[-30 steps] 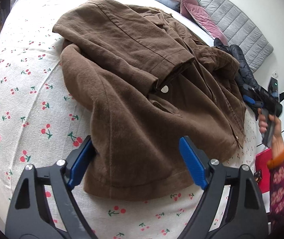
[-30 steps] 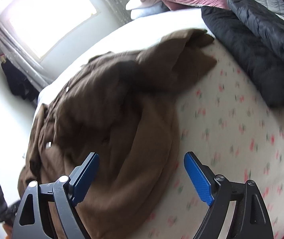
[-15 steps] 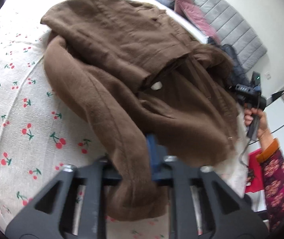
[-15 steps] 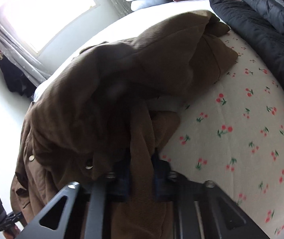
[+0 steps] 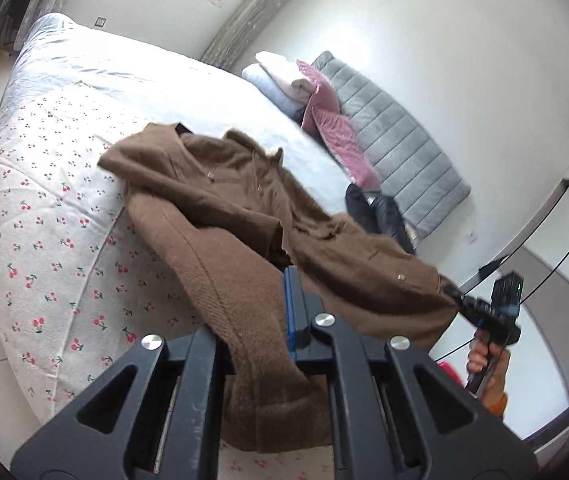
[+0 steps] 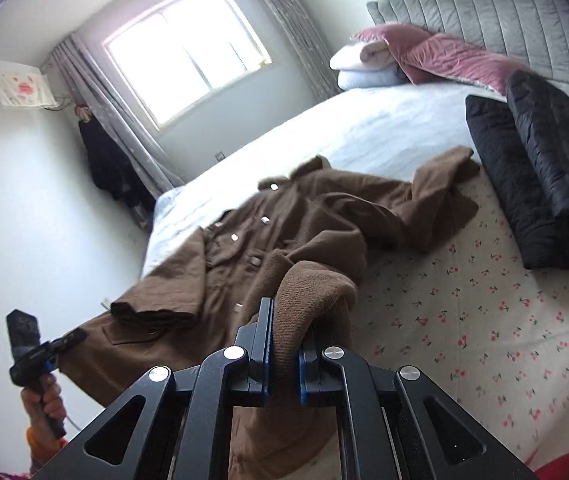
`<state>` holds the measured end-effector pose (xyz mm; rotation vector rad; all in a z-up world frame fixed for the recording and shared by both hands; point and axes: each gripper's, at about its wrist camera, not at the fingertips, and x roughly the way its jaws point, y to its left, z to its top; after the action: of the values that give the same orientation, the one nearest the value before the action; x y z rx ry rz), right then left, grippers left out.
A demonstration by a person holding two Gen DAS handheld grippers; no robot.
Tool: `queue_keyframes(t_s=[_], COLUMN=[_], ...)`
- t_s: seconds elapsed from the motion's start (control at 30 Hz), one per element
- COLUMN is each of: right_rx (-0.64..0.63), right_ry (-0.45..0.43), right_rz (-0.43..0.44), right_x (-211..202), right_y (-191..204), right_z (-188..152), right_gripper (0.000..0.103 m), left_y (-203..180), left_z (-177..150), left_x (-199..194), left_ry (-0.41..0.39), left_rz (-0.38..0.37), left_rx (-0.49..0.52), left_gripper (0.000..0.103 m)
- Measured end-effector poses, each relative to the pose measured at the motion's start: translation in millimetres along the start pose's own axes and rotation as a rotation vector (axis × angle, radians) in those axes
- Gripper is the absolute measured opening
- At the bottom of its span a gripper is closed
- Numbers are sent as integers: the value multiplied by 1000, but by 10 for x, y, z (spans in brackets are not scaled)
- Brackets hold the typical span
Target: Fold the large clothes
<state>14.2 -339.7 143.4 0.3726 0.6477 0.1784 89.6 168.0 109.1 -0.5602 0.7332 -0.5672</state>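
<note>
A long brown coat (image 5: 220, 204) lies stretched across the cherry-print bed (image 5: 44, 240), its collar end far, its hem end lifted toward me. My left gripper (image 5: 262, 316) is shut on one hem corner, cloth draped over its fingers. My right gripper (image 6: 282, 344) is shut on the other hem corner of the coat (image 6: 308, 220), which bunches over its blue pads. Each gripper shows in the other's view: the right gripper (image 5: 454, 294) at the right, the left gripper (image 6: 70, 338) at the lower left, both holding the hem off the bed.
A folded black padded jacket (image 6: 540, 184) lies on the bed by the grey headboard (image 6: 496, 12). Pink and white pillows (image 6: 396, 56) sit at the head. A window (image 6: 188, 52) and curtains are behind. A dark garment (image 6: 104, 164) hangs by the wall.
Both grippers closed on the coat's hem and pulled it up and back off the bed edge. The coat has stretched out lengthwise from a heap.
</note>
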Motion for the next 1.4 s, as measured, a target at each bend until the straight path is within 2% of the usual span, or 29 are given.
queue_keyframes(t_s=[0.07, 0.17, 0.23, 0.3, 0.33, 0.37, 0.4, 0.43, 0.47, 0.53, 0.67, 0.73, 0.87, 0.97, 1.03, 1.1, 1.13, 1.17, 1.23, 1.27, 1.3, 1.33, 1.4], right_rx=[4, 72, 113, 135, 138, 136, 137, 144, 151, 155, 154, 144, 124, 172, 233, 250, 249, 255, 255, 228, 191, 148, 75], right_ry=[-9, 25, 72, 115, 135, 135, 128, 121, 115, 126, 185, 210, 247, 255, 279, 296, 288, 288, 266, 241, 209, 182, 185], right_rz=[-11, -45, -98, -171, -206, -245, -283, -304, -312, -308, -332, -341, -305, -268, -209, -160, -130, -91, 6, 22, 2, -58, -290], right_x=[-239, -431, -415, -350, -315, -314, -331, -352, -391, -366, -241, -140, 29, 197, 319, 393, 391, 371, 226, 94, -52, -178, -273], right_y=[116, 41, -124, -307, -384, -438, -500, -559, -599, -715, -880, -948, -1089, -1307, -1424, -1396, -1334, -1278, -1120, -1020, -931, -875, -876], right_z=[15, -32, -107, -217, -280, -361, -433, -501, -579, -678, -934, -1068, -1318, -1430, -1518, -1584, -1610, -1614, -1587, -1557, -1524, -1505, -1513], right_gripper=[8, 10, 14, 20, 21, 31, 47, 55, 62, 64, 65, 65, 65, 65, 62, 35, 28, 16, 13, 11, 10, 10, 10], left_y=[44, 162, 324, 482, 523, 537, 529, 524, 506, 458, 488, 540, 678, 870, 969, 983, 960, 917, 822, 783, 744, 710, 642], left_z=[75, 70, -70, -281, -361, -434, -487, -487, -477, -475, -591, -692, -867, -954, -1037, -1125, -1162, -1193, -1210, -1208, -1200, -1186, -1162], left_x=[-102, -136, -81, -9, -4, -31, -89, -166, -234, -326, -340, -298, -223, -102, 8, 88, 116, 136, 130, 121, 99, 66, 17], left_ry=[21, 98, 182, 254, 269, 263, 242, 220, 197, 174, 205, 232, 266, 313, 366, 403, 420, 433, 437, 440, 438, 428, 395], left_rz=[4, 73, 204, 311, 344, 385, 433, 464, 482, 482, 444, 449, 439, 394, 361, 340, 328, 325, 356, 379, 408, 440, 524], left_rx=[-18, -35, -22, -6, 8, 32, 64, 89, 113, 152, 197, 214, 227, 160, 110, 96, 101, 117, 172, 196, 214, 232, 282], left_gripper=[10, 15, 19, 28, 36, 49, 57, 68, 72, 75, 78, 78, 78, 78, 77, 68, 60, 59, 58, 58, 58, 58, 62])
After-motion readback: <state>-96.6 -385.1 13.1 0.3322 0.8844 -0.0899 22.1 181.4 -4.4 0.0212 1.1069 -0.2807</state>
